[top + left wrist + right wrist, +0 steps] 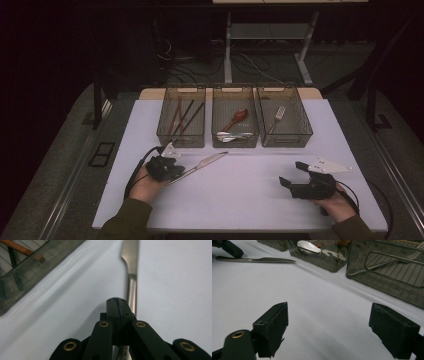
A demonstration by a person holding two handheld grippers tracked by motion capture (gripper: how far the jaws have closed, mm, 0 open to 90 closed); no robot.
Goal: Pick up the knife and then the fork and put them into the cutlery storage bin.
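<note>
- Left gripper (176,171), near the table's (240,205) left edge: the jaws are closed flush on each other, pad to pad, with nothing between the tips in the left gripper view. You're alongside the knife, and I can't tell whether any part of it is caught lower down.
- Knife (202,163): it lies flat on the table just in front of the left tray, handle end at your left gripper, blade pointing towards the far right corner. In the left gripper view the handle (132,290) passes just beside the closed tips and under them.
- To do the step well: spread the jaws first, straddle the handle across its narrow sides, and close squarely. A flat steel handle will likely skid if pinched at an angle.
- Left tray (181,141), along the far edge: holds chopsticks (182,117).
- Middle tray (235,142): holds a red spoon (237,119) and a white spoon (232,135).
- Right tray (287,141): holds a fork (277,117). This is probably the knife's home, though that's a judgement.
- Lift clear of the tray walls before carrying the knife across, and lower it blade-level.
- Right gripper (291,173), near the table's right edge: the jaws stand wide apart and hold nothing. Keep it parked, or bring it in to steady the blade if the handle slides.
</note>
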